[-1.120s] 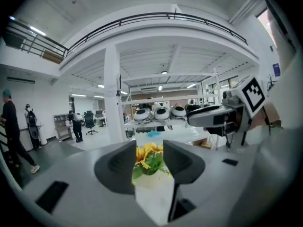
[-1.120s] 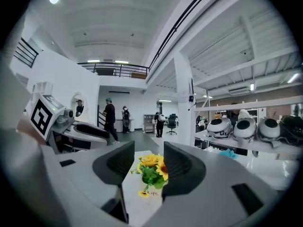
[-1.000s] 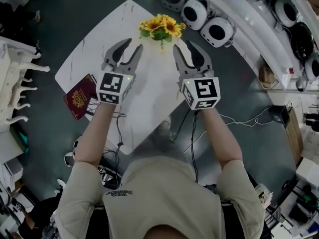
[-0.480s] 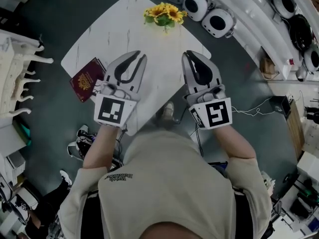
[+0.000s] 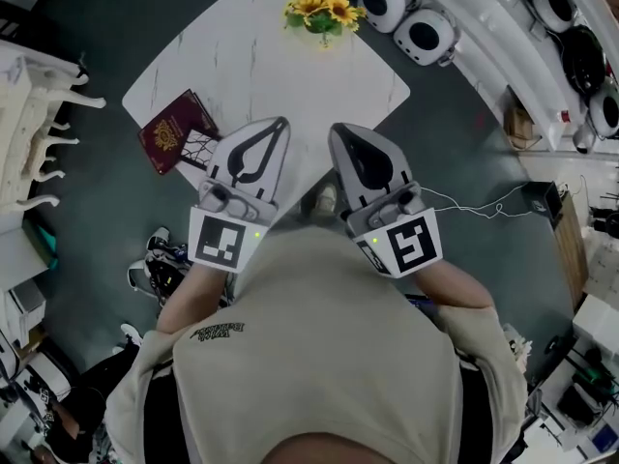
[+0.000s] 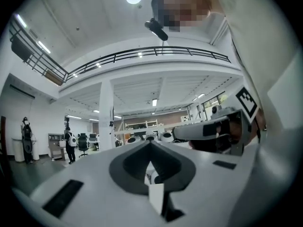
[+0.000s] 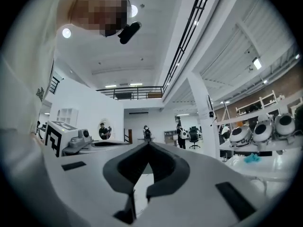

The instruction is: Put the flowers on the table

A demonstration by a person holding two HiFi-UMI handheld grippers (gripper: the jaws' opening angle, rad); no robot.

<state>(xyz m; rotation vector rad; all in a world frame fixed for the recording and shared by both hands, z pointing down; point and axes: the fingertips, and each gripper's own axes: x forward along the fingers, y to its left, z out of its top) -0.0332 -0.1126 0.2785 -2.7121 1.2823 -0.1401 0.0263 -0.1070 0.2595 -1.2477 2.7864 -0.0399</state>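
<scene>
A small bunch of yellow flowers (image 5: 324, 10) with green leaves stands upright near the far corner of the white marble table (image 5: 261, 66). Both grippers are held close to the person's chest, well back from the flowers and pointing level. My left gripper (image 5: 282, 122) has just closed its jaws and is shut with nothing between them; its joined tips (image 6: 150, 142) show against the open hall. My right gripper (image 5: 334, 129) has likewise just closed empty, tips (image 7: 148, 144) touching. Each gripper sees the other beside it: the right gripper (image 6: 208, 129) and the left gripper (image 7: 71, 138).
A dark red booklet (image 5: 174, 131) and a patterned card (image 5: 201, 148) lie at the table's left edge. Round white devices (image 5: 426, 35) line a counter at the far right. A white rack (image 5: 29, 133) stands on the left, and cables (image 5: 484, 222) trail on the floor.
Both grippers have drawn back from beside the flowers toward the person's chest and risen. Their jaws went from open to shut. The flowers stay standing on the table.
</scene>
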